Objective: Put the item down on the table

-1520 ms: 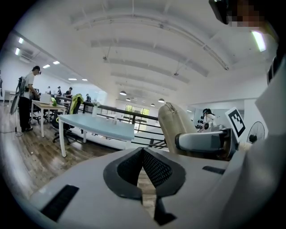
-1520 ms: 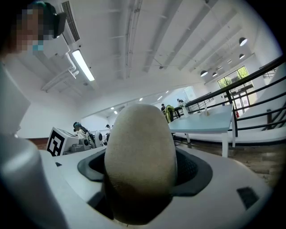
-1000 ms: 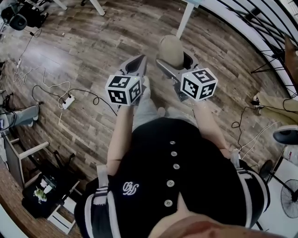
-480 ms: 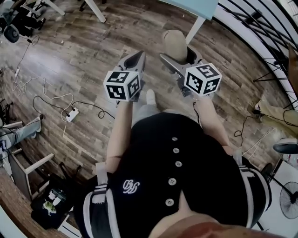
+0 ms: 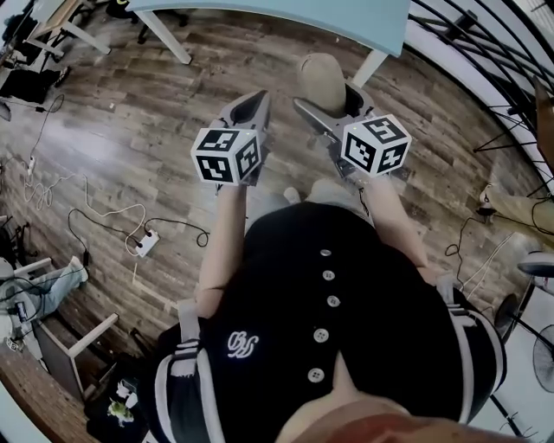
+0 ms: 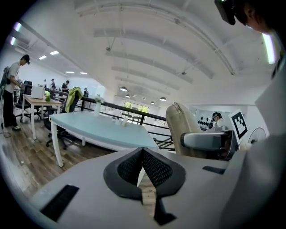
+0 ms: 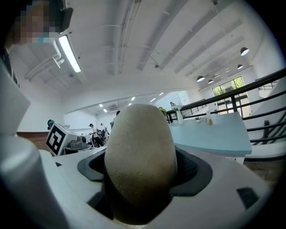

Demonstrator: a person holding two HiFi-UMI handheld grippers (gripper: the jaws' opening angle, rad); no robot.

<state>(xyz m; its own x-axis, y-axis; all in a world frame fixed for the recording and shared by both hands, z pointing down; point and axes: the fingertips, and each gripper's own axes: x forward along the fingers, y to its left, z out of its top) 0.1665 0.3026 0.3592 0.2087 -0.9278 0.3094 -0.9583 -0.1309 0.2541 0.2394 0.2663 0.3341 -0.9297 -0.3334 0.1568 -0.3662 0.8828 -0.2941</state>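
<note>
Holding the item (image 7: pixel 140 152) in a closed grip, the right gripper (image 5: pixel 331 102) has both dark padded jaws pressed against the item's lower sides. The item stands upright between them and rises well past the jaw tips.

Item condition: tan, egg-shaped, rounded at the top. The surface is matt and finely pebbled, like woven cloth or grained skin. In the left gripper view a raised seam runs over its crown. No print or label can be made out.

Item location: off the table (image 5: pixel 346 13). In the head view it sits just short of the table's near edge, close beside the white table leg (image 5: pixel 372 65), and is carried over the wooden plank floor (image 5: pixel 130 130). In the right gripper view the pale blue table top lies beyond it and to one side.

Left gripper (image 5: pixel 251 102): its own view shows the two ribbed pads meeting at the tips, with nothing between them. It is level with the right gripper and on the side of it further from the table leg. It also stops short of the table edge.

Both marker cubes, left (image 5: pixel 228 156) and right (image 5: pixel 375 144), face upward towards the head camera. The person's black buttoned garment (image 5: pixel 329 311) fills the lower part of the head view, on the side of the grippers away from the table.
</note>
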